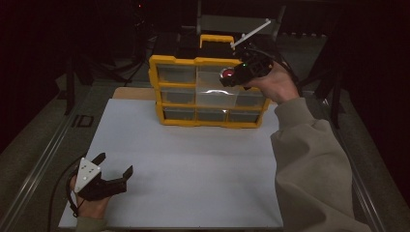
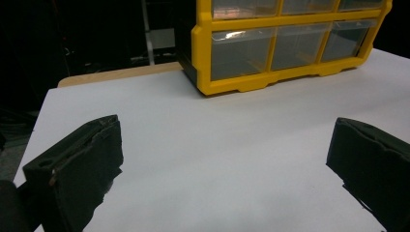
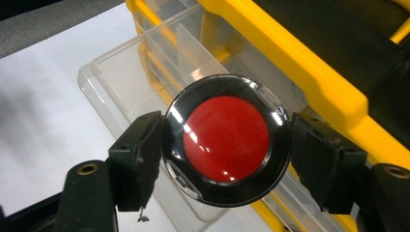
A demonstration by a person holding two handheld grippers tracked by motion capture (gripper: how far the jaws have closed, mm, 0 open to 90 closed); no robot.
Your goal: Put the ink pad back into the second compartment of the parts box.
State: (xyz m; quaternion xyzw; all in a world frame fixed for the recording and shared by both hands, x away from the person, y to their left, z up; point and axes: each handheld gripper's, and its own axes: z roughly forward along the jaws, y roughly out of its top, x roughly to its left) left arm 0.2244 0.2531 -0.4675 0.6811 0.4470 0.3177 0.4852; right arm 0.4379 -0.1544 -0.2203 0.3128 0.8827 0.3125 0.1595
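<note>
Pretty dim overall, the room around the white table top drops off to near black in the high view. Light seems to come from above: there's a bright glare streak on the clear drawers of the yellow organizer. The high view is soft and a bit grainy. The right gripper view is sharpest, with white highlights on the glossy red disc and its black rim. The left gripper view shows faint shadows under its jaws.
</note>
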